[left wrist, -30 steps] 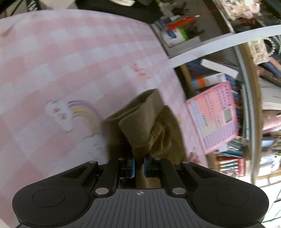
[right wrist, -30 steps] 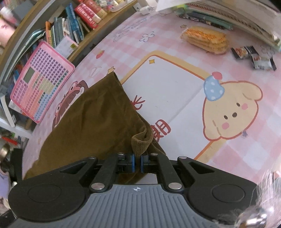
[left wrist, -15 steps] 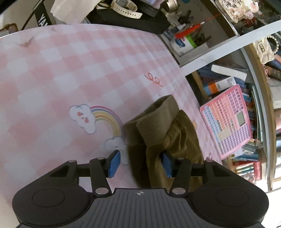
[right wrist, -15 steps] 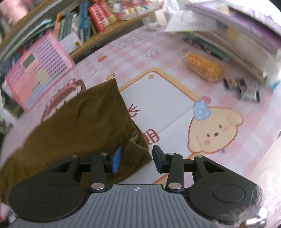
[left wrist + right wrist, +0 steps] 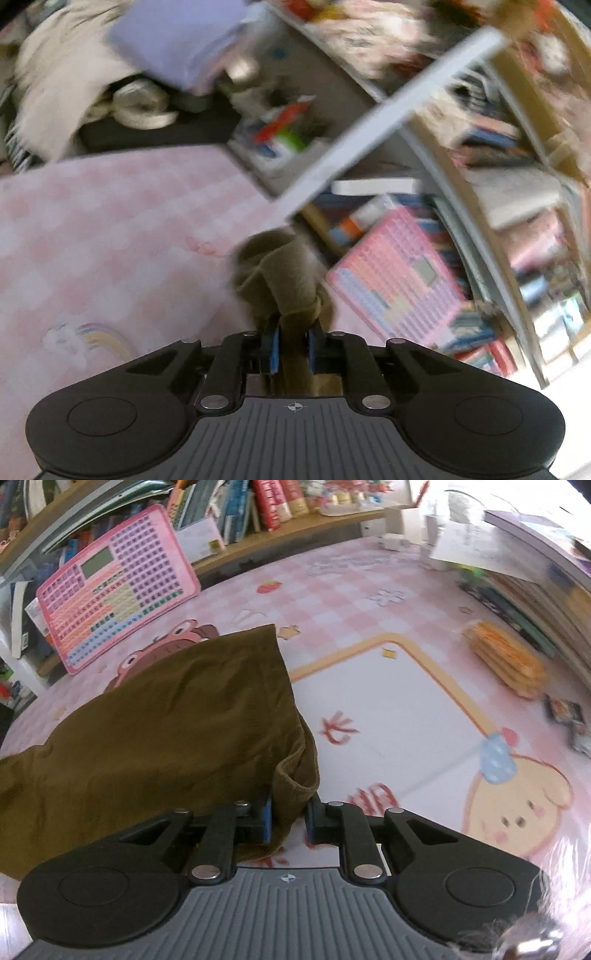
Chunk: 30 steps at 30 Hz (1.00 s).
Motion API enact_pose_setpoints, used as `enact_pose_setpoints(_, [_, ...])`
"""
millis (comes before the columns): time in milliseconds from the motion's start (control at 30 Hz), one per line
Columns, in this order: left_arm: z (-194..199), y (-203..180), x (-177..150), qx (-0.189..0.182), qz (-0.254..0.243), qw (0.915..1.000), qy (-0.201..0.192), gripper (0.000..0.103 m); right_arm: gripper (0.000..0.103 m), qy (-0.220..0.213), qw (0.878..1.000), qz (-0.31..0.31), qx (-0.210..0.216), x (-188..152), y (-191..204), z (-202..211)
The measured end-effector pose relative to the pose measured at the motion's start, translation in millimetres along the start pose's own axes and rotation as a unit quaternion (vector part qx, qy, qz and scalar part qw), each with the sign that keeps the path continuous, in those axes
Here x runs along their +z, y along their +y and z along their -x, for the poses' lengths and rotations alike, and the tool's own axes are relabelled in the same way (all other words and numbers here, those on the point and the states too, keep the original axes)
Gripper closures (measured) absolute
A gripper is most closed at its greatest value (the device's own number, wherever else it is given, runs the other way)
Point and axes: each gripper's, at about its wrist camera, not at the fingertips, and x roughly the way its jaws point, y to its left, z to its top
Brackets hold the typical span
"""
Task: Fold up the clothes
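An olive-brown garment (image 5: 159,731) lies on the pink checked tablecloth (image 5: 362,587), spread to the left in the right wrist view. My right gripper (image 5: 288,821) is shut on its ribbed hem (image 5: 291,779) at the near edge. In the left wrist view my left gripper (image 5: 293,349) is shut on a bunched fold of the same garment (image 5: 284,273), which rises in front of the fingers. That view is blurred by motion.
A pink toy keyboard (image 5: 110,587) leans against the bookshelf (image 5: 236,513) behind the garment. A stack of yellow snack packs (image 5: 506,657) and small wrappers (image 5: 569,716) lie at the right. Books pile up at the far right (image 5: 535,554). Clutter and a white cloth (image 5: 62,88) sit beyond the table.
Both grippers were shut on the garment, opened half a second ago, and are now shut on it again. The left gripper has lifted and tilted up.
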Motion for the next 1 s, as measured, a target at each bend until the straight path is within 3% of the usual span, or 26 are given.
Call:
enact_pose_setpoints(67, [-15, 29, 0, 0.052, 0.043, 0.9972, 0.033, 0.091, 0.088, -0.002, 1.0, 0.006, 0.003, 3, 6, -4])
enact_pose_setpoints(133, [-24, 44, -2, 0.082, 0.05, 0.9944, 0.044, 0.091, 0.087, -0.003, 1.0, 0.011, 0.007, 4, 10, -7])
enact_pose_setpoints(333, [-27, 48, -1, 0.089, 0.032, 0.9942, 0.05, 0.088, 0.087, -0.008, 0.999, 0.028, 0.012, 5, 16, -12])
enact_pose_setpoints(400, [-27, 51, 0, 0.094, 0.032, 0.9935, 0.054, 0.083, 0.087, -0.011, 0.999, 0.035, 0.011, 5, 17, -13])
enact_pose_setpoints(467, [-25, 50, 2, 0.111, 0.045, 0.9914, 0.053, 0.071, 0.086, -0.014, 0.999, 0.042, 0.01, 5, 18, -13])
enact_pose_setpoints(500, [-22, 47, 1, 0.12, 0.05, 0.9903, 0.048, 0.066, 0.081, -0.014, 0.999, 0.041, 0.009, 5, 18, -12])
enact_pose_setpoints(700, [6, 27, -3, 0.1, 0.013, 0.994, 0.042, 0.063, 0.062, -0.026, 0.999, 0.025, 0.008, -1, 18, 9])
enact_pose_setpoints(767, [13, 19, -8, 0.101, -0.015, 0.9938, 0.044, 0.053, 0.044, -0.038, 0.999, 0.03, 0.004, -5, 23, 20])
enact_pose_setpoints(833, [19, 10, -13, 0.106, -0.042, 0.9925, 0.044, 0.042, 0.033, -0.049, 0.998, 0.036, -0.001, -10, 29, 31])
enact_pose_setpoints(1000, [25, -9, -27, 0.136, -0.111, 0.9832, 0.051, 0.031, 0.022, -0.057, 0.997, 0.048, -0.007, -24, 44, 51])
